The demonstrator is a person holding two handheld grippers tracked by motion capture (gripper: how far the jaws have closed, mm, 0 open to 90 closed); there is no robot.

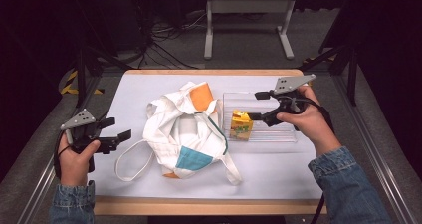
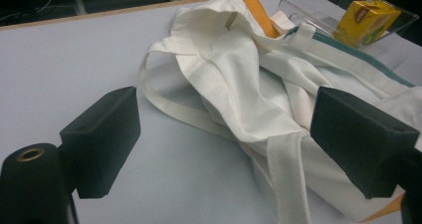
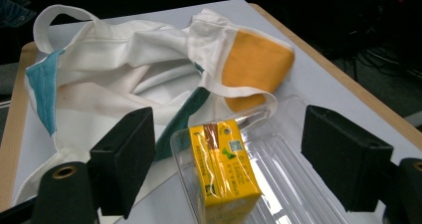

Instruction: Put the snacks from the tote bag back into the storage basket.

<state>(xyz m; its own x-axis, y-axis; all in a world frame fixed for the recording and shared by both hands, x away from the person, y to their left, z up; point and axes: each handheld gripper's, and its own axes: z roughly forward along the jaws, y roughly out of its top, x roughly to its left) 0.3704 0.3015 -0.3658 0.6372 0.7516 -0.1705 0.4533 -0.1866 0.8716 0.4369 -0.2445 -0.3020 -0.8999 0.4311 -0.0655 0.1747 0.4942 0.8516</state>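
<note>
Yellow carton (image 3: 225, 169): label print unreadable.

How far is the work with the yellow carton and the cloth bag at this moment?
Looks done: the yellow carton stands in the clear tray, beside the cloth bag. In hand: nothing. The right gripper is open, its jaws on either side of the carton without pressing it. The left gripper is open too, near the bag's strap. Left: probably handling the bag; the next step is not clear.
</note>
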